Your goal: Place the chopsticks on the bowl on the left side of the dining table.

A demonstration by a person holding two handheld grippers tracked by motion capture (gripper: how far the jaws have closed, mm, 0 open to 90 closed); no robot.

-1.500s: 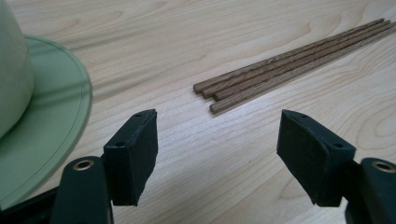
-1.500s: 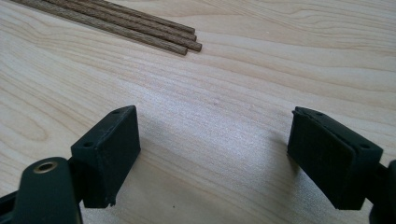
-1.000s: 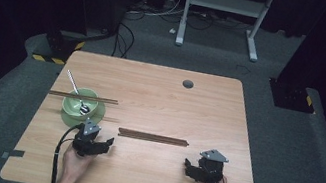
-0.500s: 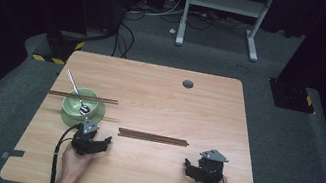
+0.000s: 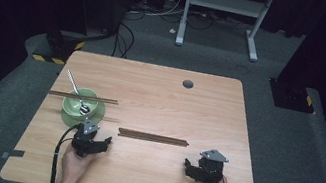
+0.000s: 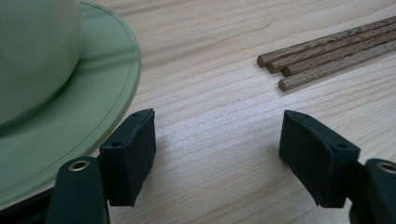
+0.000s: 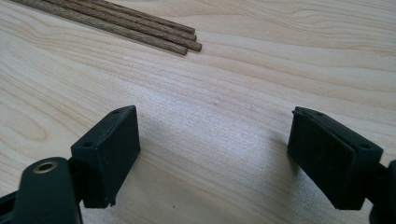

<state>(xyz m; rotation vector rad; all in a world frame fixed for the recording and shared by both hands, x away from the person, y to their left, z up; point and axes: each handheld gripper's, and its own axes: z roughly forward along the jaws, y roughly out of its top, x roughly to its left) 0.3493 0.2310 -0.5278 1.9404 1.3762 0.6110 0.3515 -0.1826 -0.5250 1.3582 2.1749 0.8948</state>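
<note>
**A:** ok so where's everything sitting on the table (image 5: 162, 86)?

**B:** left gripper (image 6: 217, 140) is low over the wood near the front edge, jaws wide apart, nothing between them. Its left jaw is just beside the rim of the green plate (image 6: 98, 107), can't tell if it's touching. Green bowl (image 5: 80, 106) sits on that plate with a spoon (image 5: 77, 93) in it, handle leaning out to the back left.

**A:** and the sticks?

**B:** bundle of dark wooden chopsticks (image 5: 153, 137) lying flat mid-table, between the two grippers and a bit farther back. Another pair (image 5: 83, 97) lies just behind the bowl, maybe across its rim.

**A:** right side?

**B:** right gripper (image 7: 215, 154) is also gaping open and empty, over bare wood, chopstick ends ahead of it.
</note>
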